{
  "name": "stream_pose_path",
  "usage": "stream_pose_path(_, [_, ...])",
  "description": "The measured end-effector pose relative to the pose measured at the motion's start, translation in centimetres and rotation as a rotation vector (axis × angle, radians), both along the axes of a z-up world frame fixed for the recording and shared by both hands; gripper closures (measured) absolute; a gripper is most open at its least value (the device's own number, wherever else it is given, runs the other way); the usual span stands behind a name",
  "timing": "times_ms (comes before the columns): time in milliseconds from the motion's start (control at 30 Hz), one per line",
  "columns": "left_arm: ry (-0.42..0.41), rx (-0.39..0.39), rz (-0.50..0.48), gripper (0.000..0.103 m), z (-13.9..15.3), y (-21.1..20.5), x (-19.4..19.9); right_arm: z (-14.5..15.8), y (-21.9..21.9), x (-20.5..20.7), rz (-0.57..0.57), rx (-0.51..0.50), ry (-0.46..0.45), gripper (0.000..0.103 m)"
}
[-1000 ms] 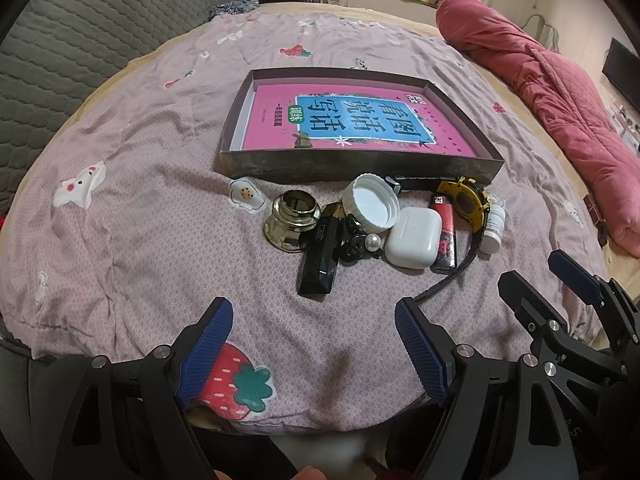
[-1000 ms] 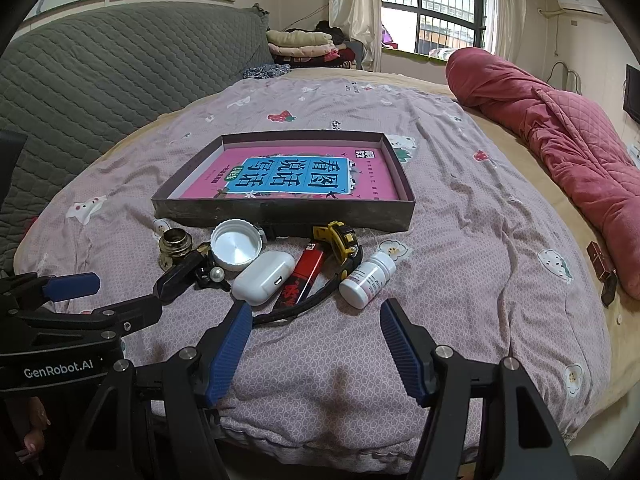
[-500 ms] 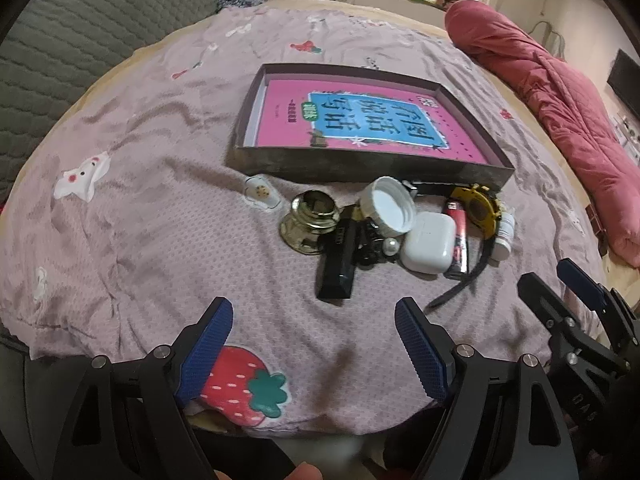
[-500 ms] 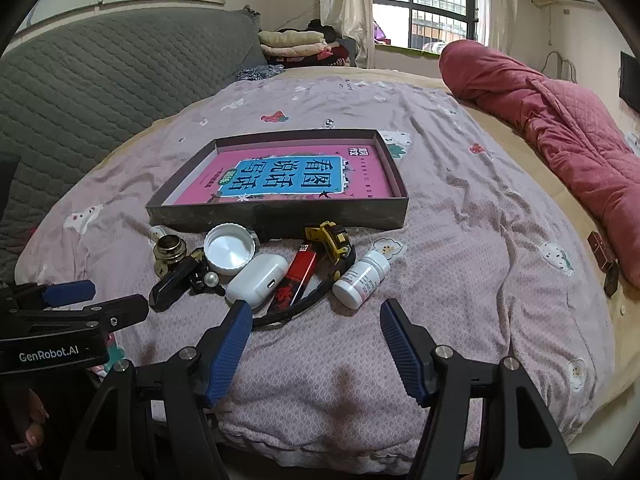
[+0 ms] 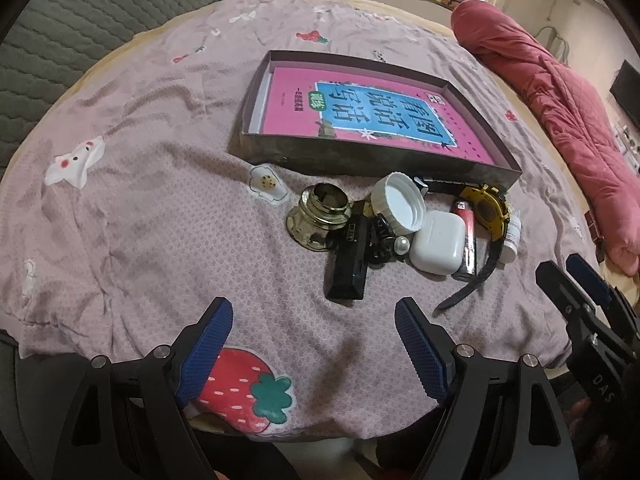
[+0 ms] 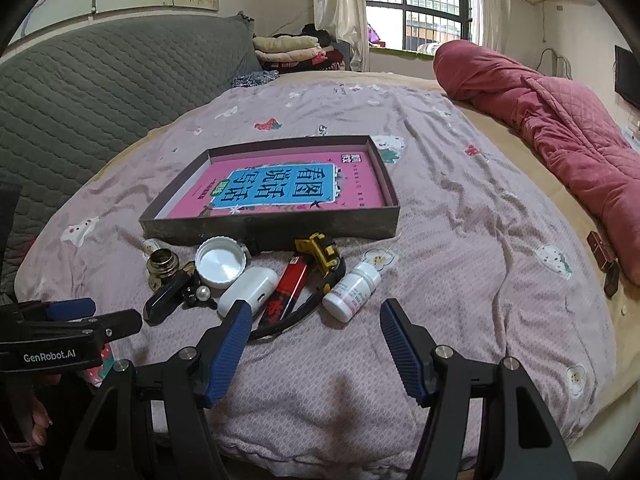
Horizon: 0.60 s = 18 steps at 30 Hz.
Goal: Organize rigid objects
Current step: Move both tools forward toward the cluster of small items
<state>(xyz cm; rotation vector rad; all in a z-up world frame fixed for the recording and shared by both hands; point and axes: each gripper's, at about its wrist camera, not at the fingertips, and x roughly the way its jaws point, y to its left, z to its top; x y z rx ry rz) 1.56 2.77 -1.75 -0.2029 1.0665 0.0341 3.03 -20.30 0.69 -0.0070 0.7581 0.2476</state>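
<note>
Both claws hang over the near edge of a bed (image 6: pixel 460 240) covered with a lilac printed sheet, and both are released, holding nothing. The left claw (image 5: pixel 314 338) has its blue pads spread wide above a strawberry print; the right claw (image 6: pixel 316 334) is likewise spread, its left pad just in front of the clutter.

The things to sort lie in a tight cluster against the near wall of a shallow dark box (image 6: pixel 272 230), which holds a pink book (image 6: pixel 276 192) lying flat. From the left: a brass cup-shaped piece (image 5: pixel 320 216), a black oblong case (image 5: pixel 348 260), a white jar lid (image 5: pixel 398 208) lying open side up, a small pearl (image 5: pixel 402 245), a white earbud case (image 5: pixel 438 246), a red lighter (image 6: pixel 290 290), a yellow-and-black watch (image 5: pixel 486 210) whose black strap curls toward the claws, and a white pill bottle (image 6: pixel 352 290) on its side. Most of them touch or overlap their neighbours.

A rolled pink quilt (image 6: pixel 540 120) runs along the right side of the bed, a grey quilted headboard (image 6: pixel 100 92) along the left, and folded clothes (image 6: pixel 288 50) are stacked near the window.
</note>
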Motion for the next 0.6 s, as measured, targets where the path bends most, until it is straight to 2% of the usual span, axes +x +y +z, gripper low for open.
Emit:
stream_pose_path(200, [-0.01, 0.017, -0.01, 0.019, -0.3, -0.5, 0.4, -0.2, -0.5, 0.6, -0.01, -0.004, 0.045, 0.037])
stream_pose_path(600, [-0.014, 0.024, -0.014, 0.019, -1.0, 0.5, 2.2, -0.4, -1.2, 2.3, -0.026, 0.008, 0.072, 0.037])
